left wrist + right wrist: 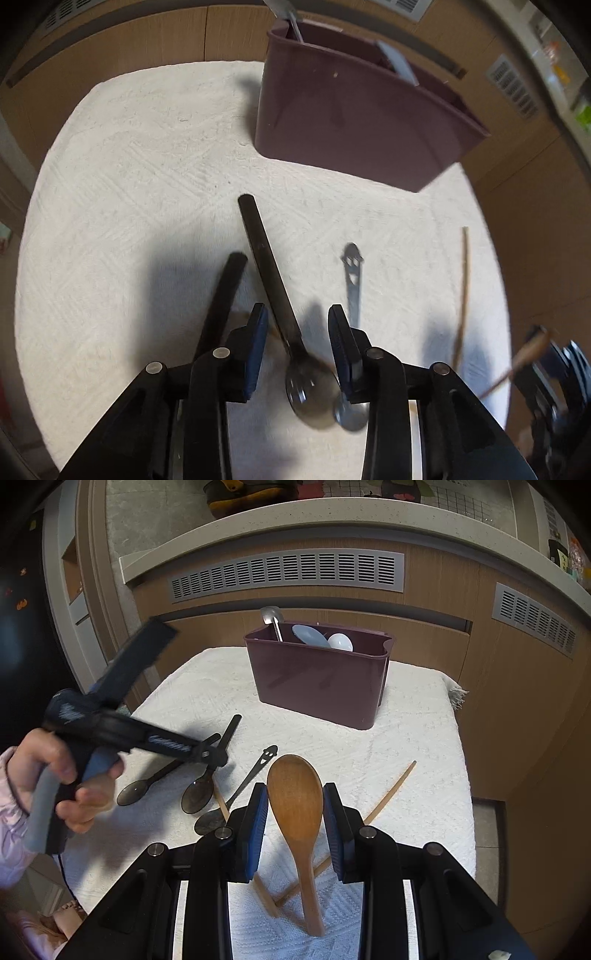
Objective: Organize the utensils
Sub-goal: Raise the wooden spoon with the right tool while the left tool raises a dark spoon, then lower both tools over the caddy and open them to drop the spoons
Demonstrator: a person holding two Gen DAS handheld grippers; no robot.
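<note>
My left gripper (297, 314) hangs open over the white towel, fingers either side of a dark spoon (269, 266) that lies flat beneath them; the pads do not press it. A second dark spoon (223, 295) lies to its left, and a metal spoon with a face-cut handle (352, 273) to its right. My right gripper (295, 790) is shut on a wooden spoon (295, 805), bowl up and handle slanting back towards the camera. The maroon caddy (317, 675) stands at the towel's far side and holds a metal utensil (273, 618) and white spoons (314, 635).
Wooden chopsticks (391, 790) lie loose on the white towel (424, 738), one (463, 295) right of the metal spoon. A hand (74, 775) holds the left gripper (214, 755) over the dark spoons. Wooden cabinets with vent grilles (288, 572) stand behind the caddy.
</note>
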